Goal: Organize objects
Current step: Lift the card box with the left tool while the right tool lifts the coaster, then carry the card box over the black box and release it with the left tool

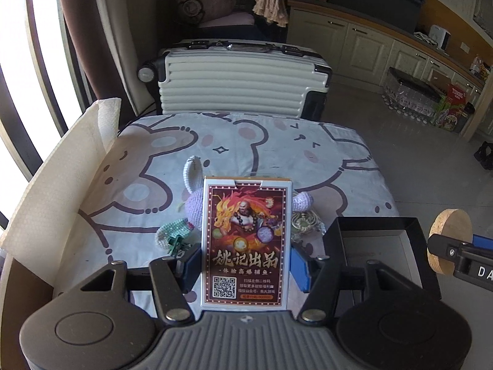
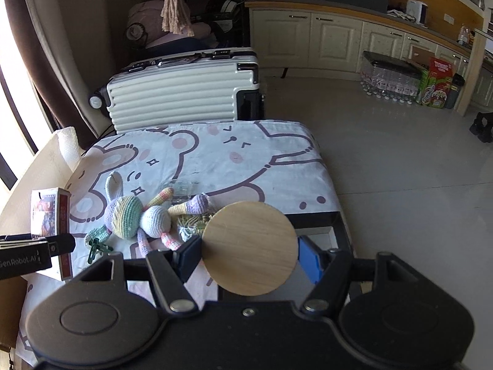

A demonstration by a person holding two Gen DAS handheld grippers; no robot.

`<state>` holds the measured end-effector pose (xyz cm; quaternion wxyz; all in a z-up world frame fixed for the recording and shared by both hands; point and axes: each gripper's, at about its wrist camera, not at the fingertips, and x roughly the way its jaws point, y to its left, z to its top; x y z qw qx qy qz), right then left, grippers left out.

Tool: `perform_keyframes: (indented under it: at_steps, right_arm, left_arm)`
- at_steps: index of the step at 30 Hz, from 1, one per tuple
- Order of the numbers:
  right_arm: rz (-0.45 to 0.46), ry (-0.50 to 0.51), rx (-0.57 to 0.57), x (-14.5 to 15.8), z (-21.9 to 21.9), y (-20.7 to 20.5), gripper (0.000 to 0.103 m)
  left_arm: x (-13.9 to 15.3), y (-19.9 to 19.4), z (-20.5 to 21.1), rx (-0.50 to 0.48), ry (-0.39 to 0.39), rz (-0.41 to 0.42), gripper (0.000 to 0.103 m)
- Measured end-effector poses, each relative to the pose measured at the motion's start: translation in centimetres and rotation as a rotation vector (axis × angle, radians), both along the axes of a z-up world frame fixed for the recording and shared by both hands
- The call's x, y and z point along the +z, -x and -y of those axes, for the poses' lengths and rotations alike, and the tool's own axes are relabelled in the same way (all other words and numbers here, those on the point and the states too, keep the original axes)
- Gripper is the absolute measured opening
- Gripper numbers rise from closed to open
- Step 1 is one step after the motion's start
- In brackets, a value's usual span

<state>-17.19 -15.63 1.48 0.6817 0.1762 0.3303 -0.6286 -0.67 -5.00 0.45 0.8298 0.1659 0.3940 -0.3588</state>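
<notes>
My left gripper (image 1: 245,265) is shut on a box of playing cards (image 1: 246,240) and holds it upright above the table; the box also shows in the right wrist view (image 2: 50,215). My right gripper (image 2: 249,254) is shut on a round wooden disc (image 2: 251,248), held above the near corner of a black open box (image 2: 339,231). The disc (image 1: 450,236) and the black box (image 1: 379,240) also show in the left wrist view. A crocheted rabbit (image 2: 138,215), a green clip (image 2: 97,248) and a beaded cord bundle (image 2: 192,222) lie on the cartoon tablecloth (image 2: 215,154).
A white suitcase (image 1: 240,83) stands behind the table. A cardboard wall with white paper (image 1: 61,178) lines the table's left side. Kitchen cabinets (image 2: 339,40), a bottle pack (image 2: 391,83) and tiled floor lie to the right.
</notes>
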Motion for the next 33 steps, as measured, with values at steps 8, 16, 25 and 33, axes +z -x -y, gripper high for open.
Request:
perform_keyframes:
  at_steps: [8,16,25,33]
  right_arm:
    - [0.018,0.014,-0.03,1.0,-0.6,3.1,0.068]
    - [0.022,0.017,-0.045,1.3,-0.8,5.3,0.068]
    - [0.019,0.018,-0.078,1.2,-0.6,8.0,0.068]
    - [0.033,0.007,-0.1,0.7,0.5,10.0,0.068]
  left_arm:
    - [-0.1,2.5,2.1,-0.045,-0.001,0.0,0.059]
    - [-0.2,4.4,4.0,-0.079,0.017,-0.019,0.059]
    - [-1.0,6.8,7.1,-0.148,0.02,-0.033,0.059]
    - [-2.1,7.4,9.2,-0.18,0.014,-0.055,0.059]
